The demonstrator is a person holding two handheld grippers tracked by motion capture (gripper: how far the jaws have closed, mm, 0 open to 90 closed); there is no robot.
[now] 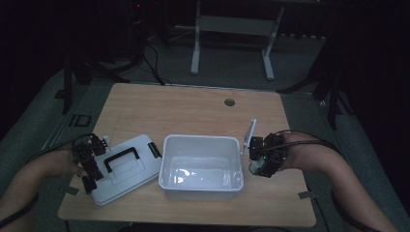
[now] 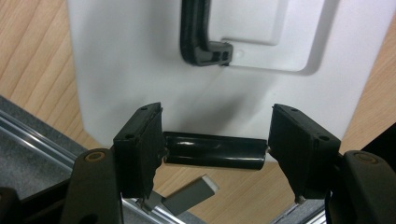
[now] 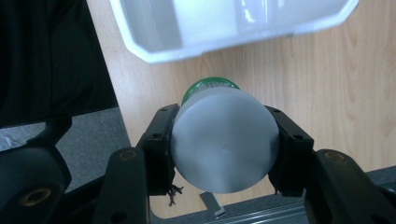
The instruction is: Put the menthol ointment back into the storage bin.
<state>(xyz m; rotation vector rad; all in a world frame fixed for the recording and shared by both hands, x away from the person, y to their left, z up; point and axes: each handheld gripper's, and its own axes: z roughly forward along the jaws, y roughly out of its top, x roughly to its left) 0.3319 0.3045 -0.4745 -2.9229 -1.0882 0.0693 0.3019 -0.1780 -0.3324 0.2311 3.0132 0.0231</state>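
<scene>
1. The right gripper [image 1: 257, 159] was clamped on a small white bottle [image 3: 224, 140] with a green cap [image 3: 210, 85]. Both pads pressed its sides, and the flat base faced the gripper's camera.

2. The bottle's long axis ran along the jaws, cap end leading and away from the hand. In the right gripper view the cap pointed toward the rim of the open white box [image 3: 196, 51].

3. In the high view the bottle was held just beside the box's right wall [image 1: 240, 164], outside it and clear of the tabletop [image 1: 193, 111]. The box lay to the gripper's left. Judgement: the coming move turns on carrying the bottle leftward over that wall.

4. The right hand [image 1: 295, 154] was plainly the nearer to the box opening. The left was occupied at the far side.

5. The left gripper [image 1: 89, 164] was partly closed on a black latch [image 2: 215, 150] at the edge of the white lid [image 2: 140, 60], with the pads touching the latch ends. The lid lay flat on the table, touching or nearly touching the box's left wall, black handle [image 2: 198, 37] uppermost.

6. Judgement: the box interior appeared unobstructed for a drop, though glare hid part of its floor.
</scene>
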